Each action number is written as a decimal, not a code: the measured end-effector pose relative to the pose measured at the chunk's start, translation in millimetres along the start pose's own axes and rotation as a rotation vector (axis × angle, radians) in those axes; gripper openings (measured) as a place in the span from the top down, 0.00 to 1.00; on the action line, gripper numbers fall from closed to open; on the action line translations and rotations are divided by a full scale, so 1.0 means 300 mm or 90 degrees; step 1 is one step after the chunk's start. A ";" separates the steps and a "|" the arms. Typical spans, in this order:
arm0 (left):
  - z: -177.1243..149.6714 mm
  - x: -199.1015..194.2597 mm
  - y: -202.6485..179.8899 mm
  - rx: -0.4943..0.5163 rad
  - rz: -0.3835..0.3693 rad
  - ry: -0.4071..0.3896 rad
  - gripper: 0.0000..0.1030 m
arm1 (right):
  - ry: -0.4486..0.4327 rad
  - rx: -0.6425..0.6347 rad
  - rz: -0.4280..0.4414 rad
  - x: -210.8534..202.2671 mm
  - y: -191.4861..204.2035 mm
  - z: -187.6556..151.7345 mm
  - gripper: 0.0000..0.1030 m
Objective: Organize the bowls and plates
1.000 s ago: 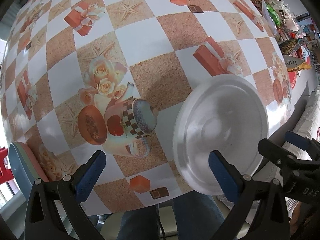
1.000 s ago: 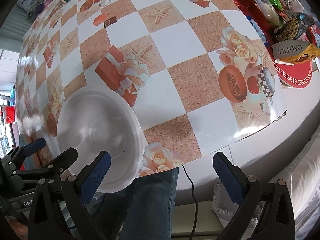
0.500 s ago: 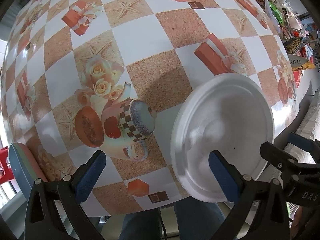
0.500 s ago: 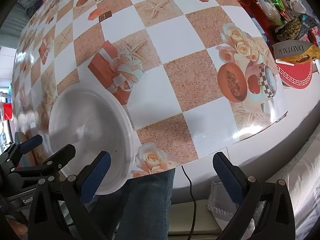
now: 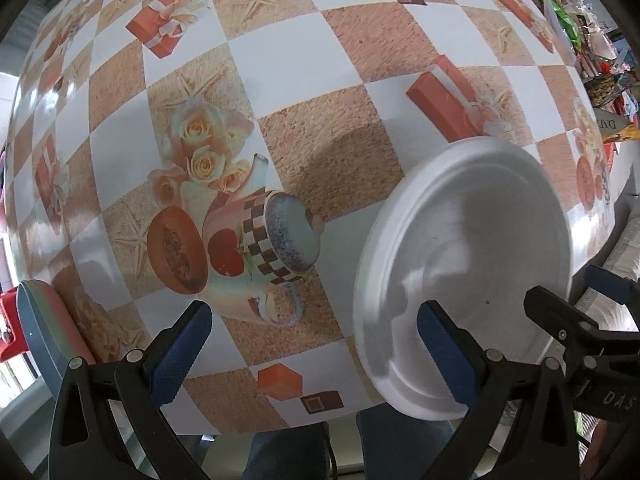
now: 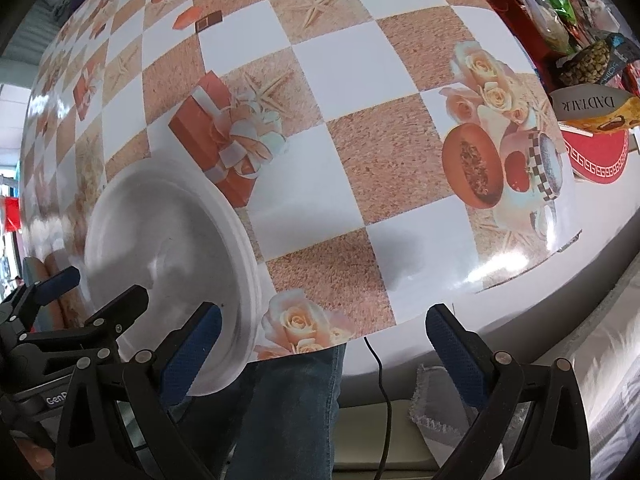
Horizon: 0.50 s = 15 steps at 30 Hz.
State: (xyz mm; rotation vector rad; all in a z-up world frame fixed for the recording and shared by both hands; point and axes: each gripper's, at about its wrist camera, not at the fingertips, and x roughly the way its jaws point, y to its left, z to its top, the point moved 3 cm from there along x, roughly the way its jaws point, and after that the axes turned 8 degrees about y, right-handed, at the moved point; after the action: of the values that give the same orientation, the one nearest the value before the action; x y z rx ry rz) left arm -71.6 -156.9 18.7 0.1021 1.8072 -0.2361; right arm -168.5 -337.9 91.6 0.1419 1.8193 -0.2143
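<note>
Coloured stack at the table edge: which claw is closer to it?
Left. The left claw hovers right beside the coloured stack; the right claw is on the far side of the white plate from it.

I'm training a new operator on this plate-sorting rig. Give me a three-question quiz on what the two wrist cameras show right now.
1. True or false: the left gripper is shut on the white plate.
2. Multiple choice: the white plate lies (A) at the near edge of the table, overhanging it, (B) at the table's centre, (C) on the floor.
3. Fill in: the right gripper is ____ and holds nothing.

Key: 1 false, it is open, with one finger over the plate; 2 A; 3 open.
</note>
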 end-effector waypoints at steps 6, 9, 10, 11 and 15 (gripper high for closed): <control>0.017 0.022 0.021 -0.007 0.016 0.002 0.00 | 0.011 -0.013 -0.008 0.039 0.033 0.013 0.00; 0.022 0.032 0.049 -0.013 0.017 0.002 0.00 | 0.018 -0.023 -0.011 0.057 0.061 0.018 0.00; 0.026 0.031 0.061 -0.015 0.016 0.002 0.00 | 0.018 -0.023 -0.010 0.060 0.065 0.018 0.00; 0.029 0.030 0.069 -0.016 0.016 0.000 0.00 | 0.019 -0.023 -0.008 0.067 0.073 0.013 0.00; 0.039 0.026 0.116 -0.021 0.024 -0.003 0.00 | 0.021 -0.025 -0.010 0.077 0.104 0.023 0.00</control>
State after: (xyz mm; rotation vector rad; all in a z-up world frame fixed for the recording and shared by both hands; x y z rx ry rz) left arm -55.8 -125.9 4.8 0.1130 1.8023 -0.1795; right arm -161.2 -309.3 65.4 0.1037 1.8566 -0.1875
